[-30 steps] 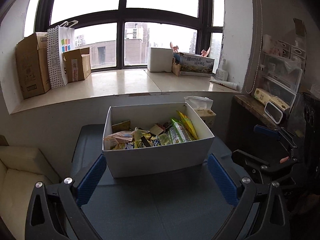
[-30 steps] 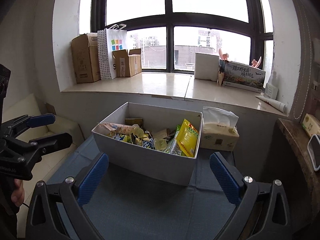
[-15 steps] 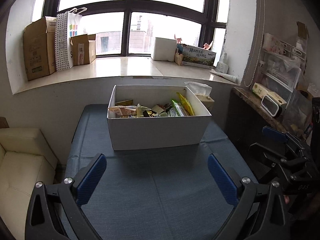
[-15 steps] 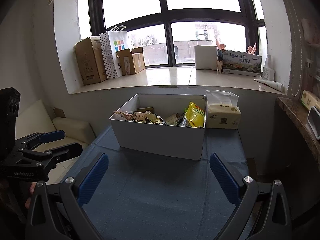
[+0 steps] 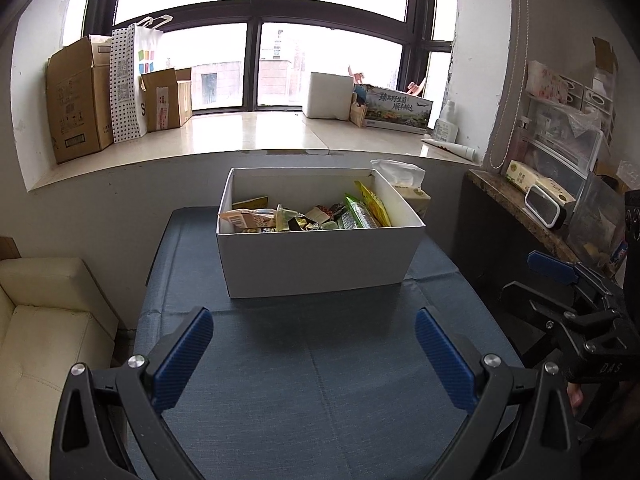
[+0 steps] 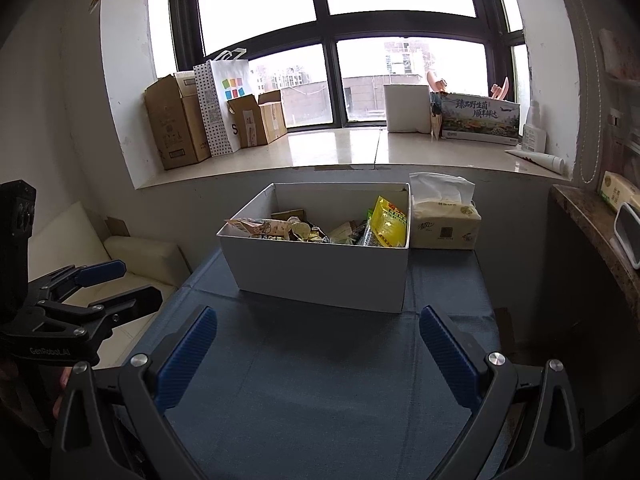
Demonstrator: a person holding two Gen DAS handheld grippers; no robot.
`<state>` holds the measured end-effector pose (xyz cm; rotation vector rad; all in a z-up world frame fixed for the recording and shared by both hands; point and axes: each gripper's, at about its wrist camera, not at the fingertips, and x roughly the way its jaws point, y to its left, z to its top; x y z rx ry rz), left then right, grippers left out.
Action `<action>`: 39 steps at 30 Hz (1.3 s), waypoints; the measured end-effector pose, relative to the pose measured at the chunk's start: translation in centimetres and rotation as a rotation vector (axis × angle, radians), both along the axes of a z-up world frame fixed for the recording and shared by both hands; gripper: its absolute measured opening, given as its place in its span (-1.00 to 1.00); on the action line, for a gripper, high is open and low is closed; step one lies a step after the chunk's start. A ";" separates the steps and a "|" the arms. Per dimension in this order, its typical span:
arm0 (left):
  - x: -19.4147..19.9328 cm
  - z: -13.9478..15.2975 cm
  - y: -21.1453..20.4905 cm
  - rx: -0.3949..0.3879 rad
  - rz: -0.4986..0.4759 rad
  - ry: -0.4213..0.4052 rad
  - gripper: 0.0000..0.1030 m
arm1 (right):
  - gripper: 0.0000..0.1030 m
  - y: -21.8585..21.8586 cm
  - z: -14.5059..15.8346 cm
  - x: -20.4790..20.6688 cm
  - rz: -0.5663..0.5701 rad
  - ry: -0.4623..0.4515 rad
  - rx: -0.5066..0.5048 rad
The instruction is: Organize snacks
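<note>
Both hand-held grippers, left (image 5: 312,354) and right (image 6: 318,352), spread wide and empty above the blue-covered bench (image 5: 320,380), well short of the white box (image 5: 320,262) of snacks (image 5: 304,216) at its far end, tissue pack (image 6: 444,226) touching the box's right side.

Both wrist views look forward, slightly downward, over the blue-clothed worktop (image 5: 320,380) toward the window, from a little way back. The left view faces the white snack box (image 5: 316,264) nearly square-on; the right view sees it from further right. Both share the box and windowsill (image 6: 360,152).
</note>
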<state>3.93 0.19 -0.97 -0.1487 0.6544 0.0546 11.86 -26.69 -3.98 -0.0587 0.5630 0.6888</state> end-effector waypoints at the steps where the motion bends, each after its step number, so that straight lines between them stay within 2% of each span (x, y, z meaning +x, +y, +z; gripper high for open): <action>1: 0.0 0.0 0.0 0.000 0.000 0.002 1.00 | 1.00 0.0 0.0 0.0 -0.001 0.000 -0.001; 39: 0.0 -0.2 -0.4 -0.012 -0.024 0.010 1.00 | 1.00 0.1 0.2 -0.8 0.001 -0.013 -0.016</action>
